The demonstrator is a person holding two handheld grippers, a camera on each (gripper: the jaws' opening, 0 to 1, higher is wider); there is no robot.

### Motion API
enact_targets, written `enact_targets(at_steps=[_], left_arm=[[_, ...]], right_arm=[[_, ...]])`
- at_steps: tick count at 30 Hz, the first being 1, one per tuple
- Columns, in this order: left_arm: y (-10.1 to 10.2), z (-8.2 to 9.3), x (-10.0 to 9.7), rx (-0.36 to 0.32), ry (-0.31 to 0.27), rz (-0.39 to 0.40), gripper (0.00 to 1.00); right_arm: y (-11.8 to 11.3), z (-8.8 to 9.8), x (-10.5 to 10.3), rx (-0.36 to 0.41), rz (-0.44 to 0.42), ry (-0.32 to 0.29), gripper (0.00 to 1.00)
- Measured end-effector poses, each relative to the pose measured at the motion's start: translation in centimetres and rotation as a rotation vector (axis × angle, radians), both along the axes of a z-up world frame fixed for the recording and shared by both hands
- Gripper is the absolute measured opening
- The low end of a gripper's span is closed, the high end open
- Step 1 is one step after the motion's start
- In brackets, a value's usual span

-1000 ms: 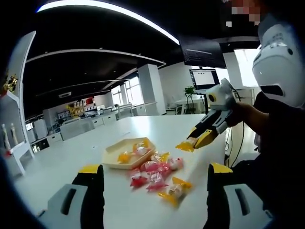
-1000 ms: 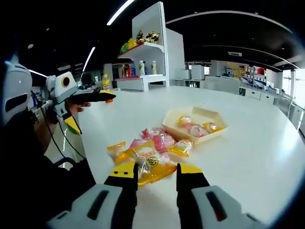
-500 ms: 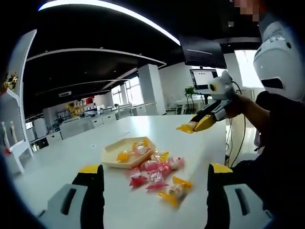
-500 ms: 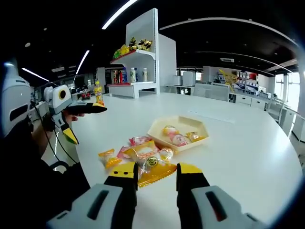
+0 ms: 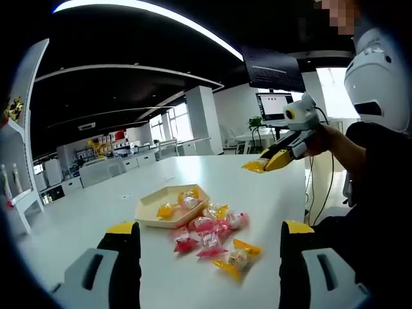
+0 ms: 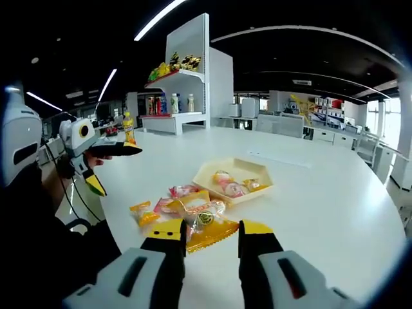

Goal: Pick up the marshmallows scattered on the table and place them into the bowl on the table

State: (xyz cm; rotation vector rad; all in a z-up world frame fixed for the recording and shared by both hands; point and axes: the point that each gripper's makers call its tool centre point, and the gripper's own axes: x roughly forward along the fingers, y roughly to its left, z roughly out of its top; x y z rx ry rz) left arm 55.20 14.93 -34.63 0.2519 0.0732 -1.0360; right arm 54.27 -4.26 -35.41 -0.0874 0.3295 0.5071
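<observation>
A shallow cream bowl (image 5: 149, 205) (image 6: 260, 170) holds a few wrapped marshmallows on the white table (image 6: 335, 212). Several pink and yellow wrapped marshmallows (image 5: 207, 233) (image 6: 144, 213) lie loose beside it. My right gripper (image 6: 212, 226) is shut on a yellow wrapped marshmallow (image 6: 207, 230), held in the air above the pile. In the left gripper view the right gripper (image 5: 270, 161) is raised at the upper right with that packet (image 5: 253, 166) at its tips. My left gripper (image 5: 209, 226) (image 6: 117, 168) is open with nothing between its fingers, short of the pile.
A person in dark clothes with a white helmet (image 5: 381, 67) stands at the table's near edge. A white shelf unit (image 6: 193, 71) with bottles and snacks rises beyond the table. A monitor (image 5: 275, 105) stands at the far side.
My right gripper has risen off the table with the yellow packet in its jaws and drawn back from the bowl. The left gripper has barely moved.
</observation>
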Motion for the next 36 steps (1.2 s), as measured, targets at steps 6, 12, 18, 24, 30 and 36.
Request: enact_targets(at_steps=[6, 12, 18, 24, 30, 36], left_arm=[[-0.27, -0.08, -0.15, 0.003, 0.005, -0.008, 0.89], [-0.36, -0.17, -0.03, 0.021, -0.001, -0.007, 0.93], [-0.29, 0.27, 0.08, 0.012, -0.006, -0.005, 0.93], [-0.14, -0.11, -0.08, 0.018, 0.003, -0.004, 0.93], [0.24, -0.21, -0.17, 0.021, 0.004, 0.006, 0.93], [0.42, -0.05, -0.09, 0.02, -0.003, 0.012, 0.93]], right_arm=[[-0.41, 0.16, -0.13, 0.0, -0.008, -0.003, 0.29], [-0.69, 0.5, -0.17, 0.0, -0.012, -0.007, 0.29], [-0.72, 0.8, -0.05, -0.003, -0.011, -0.011, 0.29], [-0.59, 0.57, -0.06, -0.002, -0.009, -0.007, 0.29], [-0.75, 0.43, 0.02, -0.002, -0.013, -0.005, 0.29], [-0.71, 0.73, 0.42, -0.002, -0.011, -0.011, 0.29]])
